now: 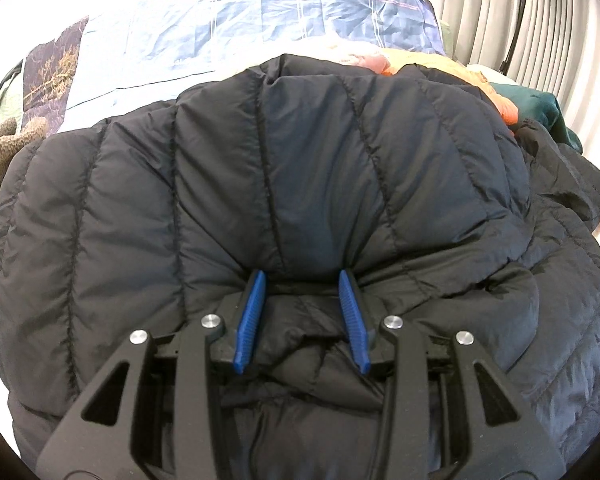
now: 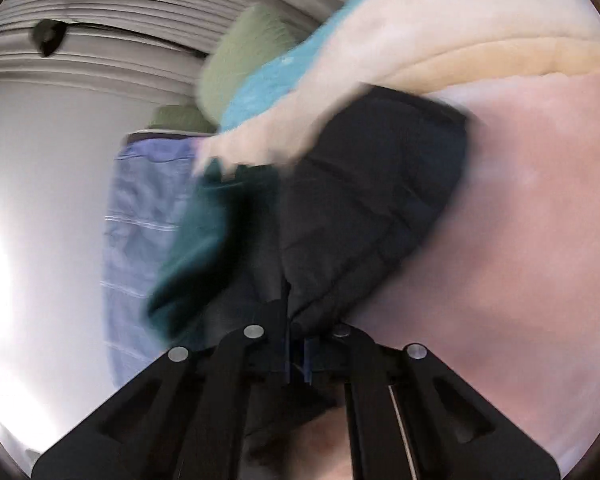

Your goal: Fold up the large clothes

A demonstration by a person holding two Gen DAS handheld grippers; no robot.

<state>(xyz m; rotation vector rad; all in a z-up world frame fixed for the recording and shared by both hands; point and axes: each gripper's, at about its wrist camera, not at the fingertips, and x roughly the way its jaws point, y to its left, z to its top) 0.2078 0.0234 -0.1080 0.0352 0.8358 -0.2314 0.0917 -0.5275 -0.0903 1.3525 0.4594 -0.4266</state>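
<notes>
A black quilted puffer jacket [image 1: 300, 168] lies bunched on the bed and fills most of the left wrist view. My left gripper [image 1: 303, 280] sits on it with its blue fingers [image 1: 252, 320] spread apart and a fold of jacket bulging between them. In the blurred right wrist view, my right gripper [image 2: 298, 354] has its fingers close together, shut on a part of the black jacket [image 2: 364, 216] that hangs out ahead of it.
A blue striped sheet [image 1: 260, 16] covers the bed behind. An orange garment [image 1: 452, 68] and a dark teal garment [image 1: 540, 104] lie at the right, a brown knit [image 1: 0, 152] at the left. Pink, cream and turquoise blankets [image 2: 520, 200] lie beside the right gripper. Curtains [image 1: 500, 8] hang behind.
</notes>
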